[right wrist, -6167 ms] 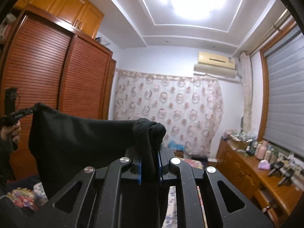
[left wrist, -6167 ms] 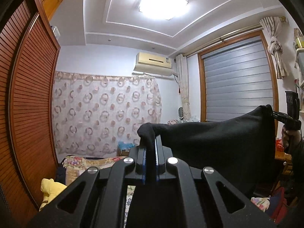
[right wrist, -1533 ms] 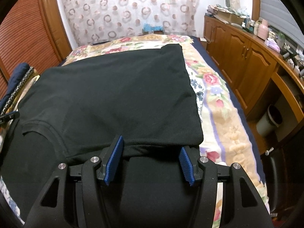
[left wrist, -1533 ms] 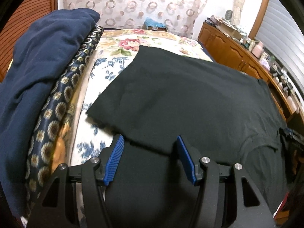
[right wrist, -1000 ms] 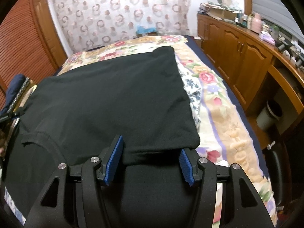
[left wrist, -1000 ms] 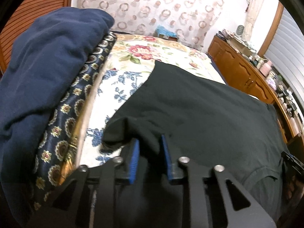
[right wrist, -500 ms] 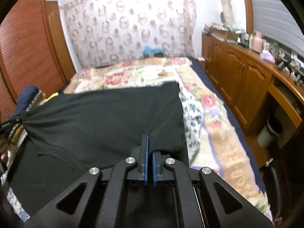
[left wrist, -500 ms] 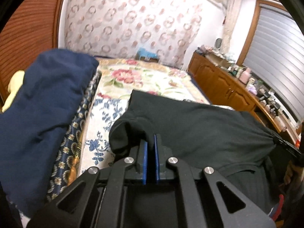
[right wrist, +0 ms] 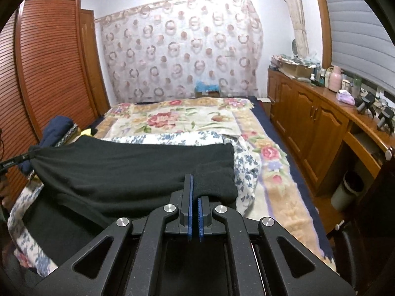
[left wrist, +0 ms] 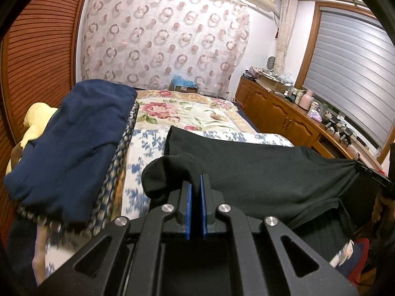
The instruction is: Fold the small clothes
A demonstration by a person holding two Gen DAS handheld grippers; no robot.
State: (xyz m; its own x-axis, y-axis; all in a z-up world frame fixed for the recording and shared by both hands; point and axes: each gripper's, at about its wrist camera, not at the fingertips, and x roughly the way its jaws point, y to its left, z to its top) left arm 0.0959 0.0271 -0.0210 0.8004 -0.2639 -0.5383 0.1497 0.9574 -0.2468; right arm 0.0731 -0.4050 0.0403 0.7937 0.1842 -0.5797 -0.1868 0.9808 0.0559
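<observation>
A black garment (left wrist: 259, 172) hangs stretched between both grippers above the floral bed, its far edge still resting on the bedding. My left gripper (left wrist: 195, 187) is shut on the garment's left near corner, with cloth bunched over the blue pads. My right gripper (right wrist: 195, 192) is shut on the right near corner of the same black garment (right wrist: 128, 170). Each view shows the other gripper at its edge: the right gripper (left wrist: 370, 170) at the far right, the left gripper (right wrist: 14, 161) at the far left.
A folded navy garment (left wrist: 71, 148) lies on a patterned pillow at the bed's left, with something yellow (left wrist: 37, 123) behind it. Slatted wardrobe doors (right wrist: 49, 74) stand left. A wooden cabinet (right wrist: 321, 123) with bottles runs along the right, and a bin (right wrist: 346, 190) stands on the floor.
Both grippers shut on the garment's near corners and rose, lifting the near edge off the bed. The view tilted up toward the curtain.
</observation>
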